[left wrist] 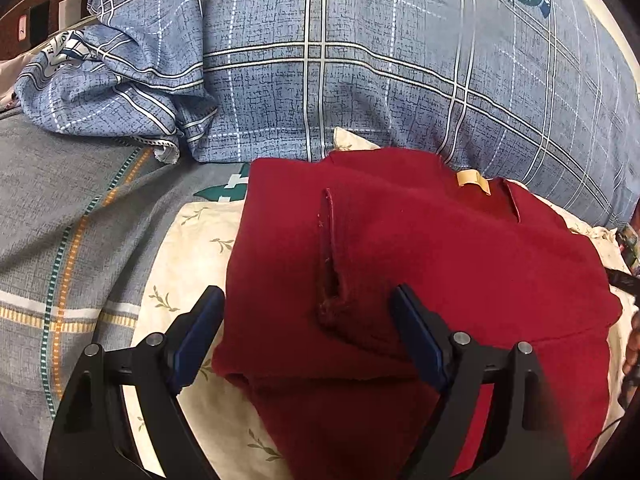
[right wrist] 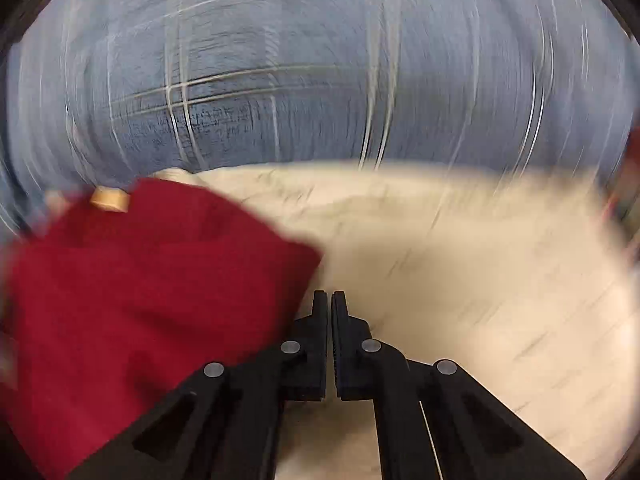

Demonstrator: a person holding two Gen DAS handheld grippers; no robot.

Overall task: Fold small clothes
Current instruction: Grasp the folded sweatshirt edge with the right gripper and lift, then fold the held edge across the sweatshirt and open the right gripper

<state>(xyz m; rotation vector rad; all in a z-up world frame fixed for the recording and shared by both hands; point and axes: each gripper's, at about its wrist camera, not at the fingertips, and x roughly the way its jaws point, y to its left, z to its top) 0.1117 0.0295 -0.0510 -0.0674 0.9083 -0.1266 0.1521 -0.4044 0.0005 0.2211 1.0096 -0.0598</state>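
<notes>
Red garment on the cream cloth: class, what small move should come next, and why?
Probably lower the left hand-held gripper, open over the folded red garment, and close on its near edge for another fold. The right hand-held gripper is shut on nothing, beside the garment over the cream cloth.

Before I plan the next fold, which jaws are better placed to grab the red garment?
Left, probably. The left gripper has open jaws over the red garment. The right gripper is shut, empty, beside the garment's edge over the cream sheet.
</notes>
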